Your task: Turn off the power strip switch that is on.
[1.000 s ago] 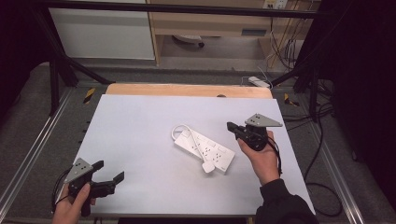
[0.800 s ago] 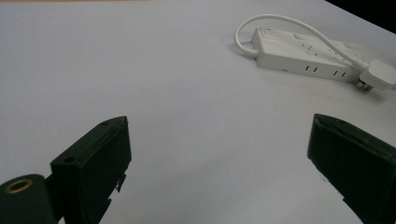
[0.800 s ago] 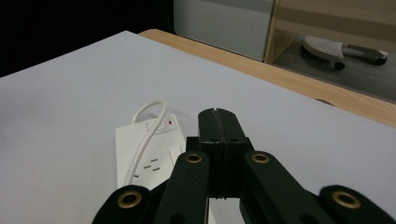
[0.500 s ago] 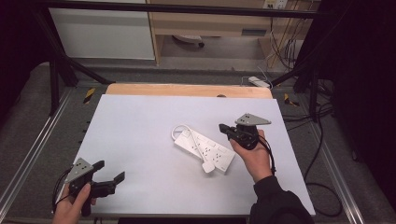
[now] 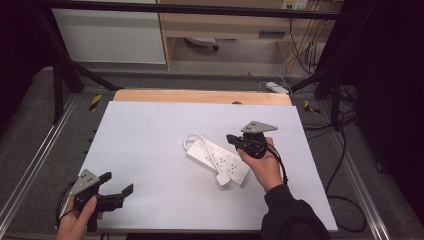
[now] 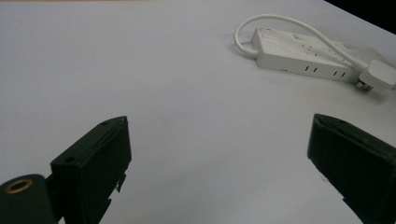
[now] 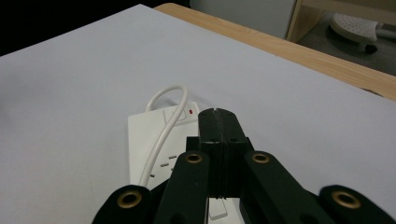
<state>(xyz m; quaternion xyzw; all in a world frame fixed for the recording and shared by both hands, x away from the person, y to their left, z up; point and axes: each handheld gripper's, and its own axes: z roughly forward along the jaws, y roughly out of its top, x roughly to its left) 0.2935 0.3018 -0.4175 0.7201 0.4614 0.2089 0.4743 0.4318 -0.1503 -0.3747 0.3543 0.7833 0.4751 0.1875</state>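
A white power strip [image 5: 220,159] lies at the middle of the table with its short cable looped over it and its plug [image 5: 223,179] resting at its near end. The strip [image 7: 154,140] has a red mark at its far end. My right gripper [image 5: 233,139] hovers just over the strip's right edge, jaws shut with nothing between them [image 7: 218,122]. My left gripper [image 5: 119,186] rests at the table's front left corner, far from the strip [image 6: 308,55], with its jaws wide open and empty [image 6: 219,158].
The white table top [image 5: 150,140] has a wooden strip [image 5: 200,96] along its far edge. Beyond it are a shelf unit, a white panel and cables on the floor. Metal rails run along both sides of the table.
My right gripper has moved left and slightly down, from beside the strip's right end to over its edge. The left gripper has stayed put.
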